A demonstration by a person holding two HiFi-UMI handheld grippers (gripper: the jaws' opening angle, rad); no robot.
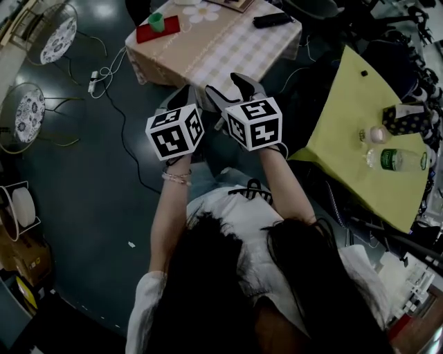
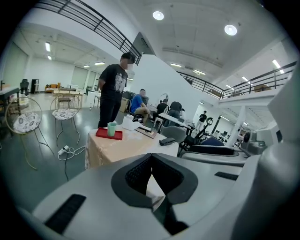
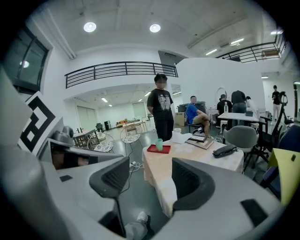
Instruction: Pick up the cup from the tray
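Cup (image 1: 157, 21), pale green, stands upright on a red tray (image 1: 147, 32) at the left-hand corner of a cloth-covered table (image 1: 228, 41). It is well apart from both grippers, which hang over the floor short of the table's near edge.

**Step in hand (judged): the approach.**
- Table: its near edge lies between the grippers and the cup, so the reach should pass over the cloth, not into its hanging side.
- Tray: the rim looks low, so a level approach from the side, just above the rim, seems workable.
- Cup: it is best taken at mid-wall with one jaw on either side, squeezed lightly and lifted straight up so that the tray is not dragged along.
- Right gripper (image 3: 150, 178): its jaws are spread wide, with only floor and table showing between them, so it is ready as it stands.
- Left gripper (image 2: 151, 159): its jaws meet at the tips and clasp nothing, so they would have to be spread first.

**Materials and shapes.**
- Table: the cloth is pale and checked, and it drapes in soft folds at the corners.
- Tray: it is flat, rectangular and matt red, and it looks rigid.
- Cup: it is a small, slightly tapered cylinder with a smooth wall. It is probably light plastic, so it is likely to tip or slip easily.
- Jaw pads: they are dark and finely ribbed, which should help the hold.
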